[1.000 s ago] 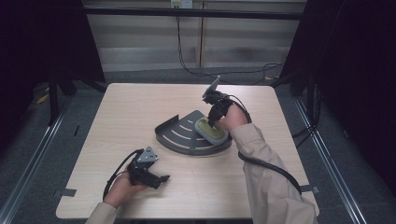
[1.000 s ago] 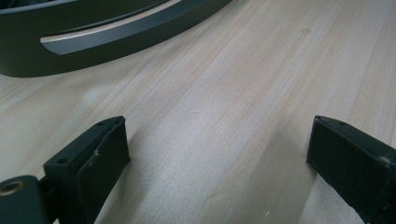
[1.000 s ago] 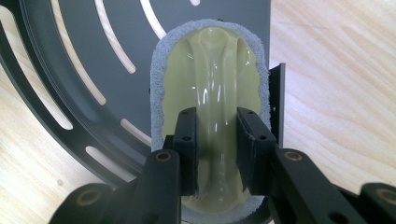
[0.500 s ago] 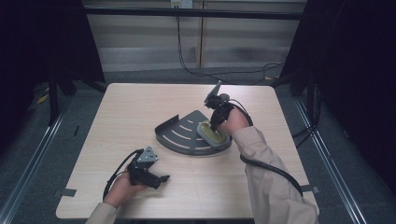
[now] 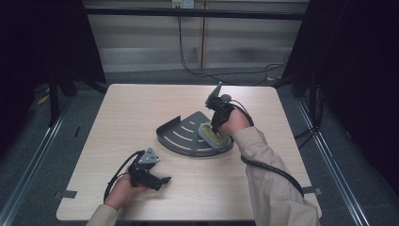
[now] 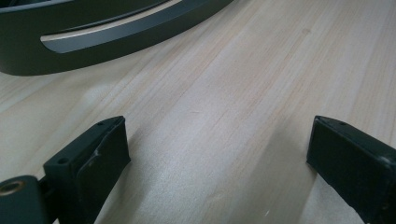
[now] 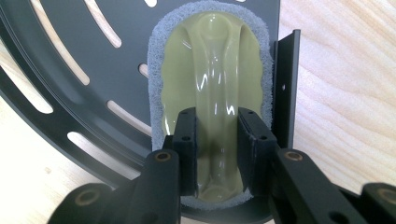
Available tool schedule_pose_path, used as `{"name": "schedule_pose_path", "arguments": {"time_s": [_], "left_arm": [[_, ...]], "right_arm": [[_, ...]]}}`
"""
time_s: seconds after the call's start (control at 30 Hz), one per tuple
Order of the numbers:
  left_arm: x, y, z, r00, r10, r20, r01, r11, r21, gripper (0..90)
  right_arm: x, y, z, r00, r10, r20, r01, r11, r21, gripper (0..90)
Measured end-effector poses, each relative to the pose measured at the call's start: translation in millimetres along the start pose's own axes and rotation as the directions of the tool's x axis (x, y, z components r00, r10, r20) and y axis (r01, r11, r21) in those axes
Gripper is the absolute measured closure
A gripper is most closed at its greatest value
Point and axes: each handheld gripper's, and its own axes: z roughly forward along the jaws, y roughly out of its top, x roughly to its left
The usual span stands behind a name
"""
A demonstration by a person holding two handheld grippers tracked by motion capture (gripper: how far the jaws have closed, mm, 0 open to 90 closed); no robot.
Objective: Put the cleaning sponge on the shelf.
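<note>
A yellow-green scrubber [image 5: 215, 137] with a grey felt base lies at the right end of a dark slotted fan-shaped tray [image 5: 181, 136] in the middle of the table. My right gripper [image 5: 215, 126] points down onto it. In the right gripper view the scrubber [image 7: 210, 60] has a raised glossy ridge, and my right gripper [image 7: 215, 119] is shut on that ridge, one pad on each side. The tray [image 7: 93, 46] lies under it. My left gripper [image 5: 163, 181] rests near the table's front left, open, with only bare wood between the jaws of the left gripper [image 6: 217, 126].
The wooden table [image 5: 131, 108] has open room left of and behind the tray. The tray's curved rim [image 6: 93, 46] lies just beyond my left gripper. An upright lip [image 7: 286, 88] bounds the tray right beside the scrubber. Cables [image 5: 273, 169] trail from both grippers.
My right hand has shifted slightly over the tray while keeping its grip on the scrubber. My left hand has stayed where it was.
</note>
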Motion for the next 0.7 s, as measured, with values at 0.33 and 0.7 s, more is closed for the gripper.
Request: {"name": "schedule_pose_path", "arguments": {"time_s": [0.33,0.7], "left_arm": [[0.0,0.0,0.0,1.0000,0.001,0.000,-0.001,1.0000,0.000,5.1],[0.0,0.0,0.0,1.0000,0.000,0.000,0.000,1.0000,0.000,5.1]], "right_arm": [[-0.6,-0.2,2.7,0.9999,0.012,-0.002,-0.012,1.000,0.011,71.0],[1.4,-0.4,3.8,1.0000,0.009,0.004,-0.009,1.000,0.007,70.9]]}}
